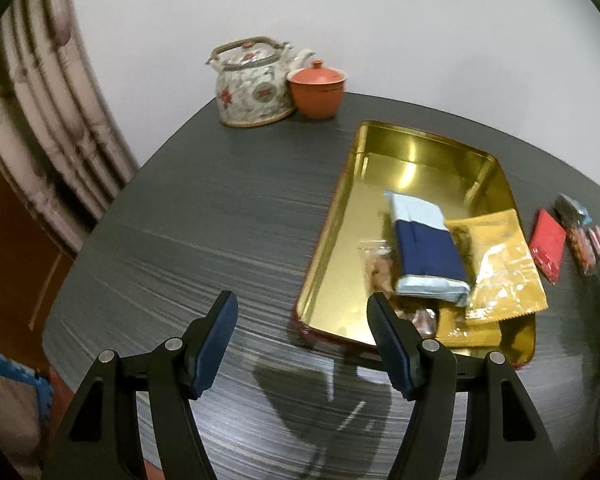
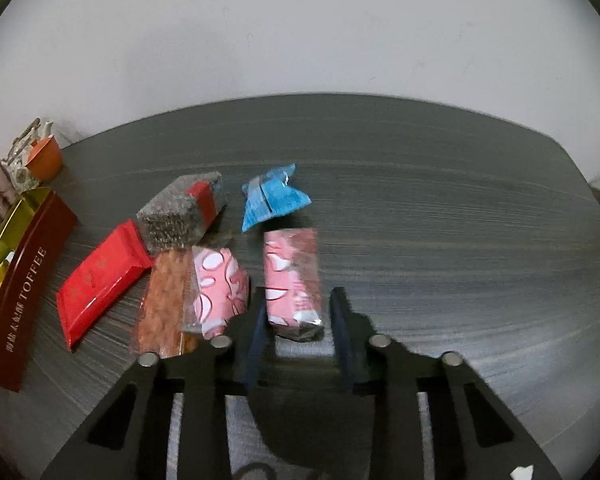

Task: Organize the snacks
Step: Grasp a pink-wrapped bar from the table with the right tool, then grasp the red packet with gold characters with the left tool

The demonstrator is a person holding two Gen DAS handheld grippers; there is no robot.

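Snacks lie partly in the gold tin (image 1: 380, 152), partly loose on the table (image 2: 420, 200); right gripper (image 2: 300, 312) pinches a pink packet (image 2: 292, 276), likely to carry it to the tin, while left gripper (image 1: 302, 316) hangs half-open, empty.

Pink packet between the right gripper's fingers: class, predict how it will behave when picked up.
The pink packet will probably crumple a little, since its wrapper looks thin and crinkled. It is likely light, being small. Its glossy film may slip, but it is flat-sided, so it shouldn't roll.
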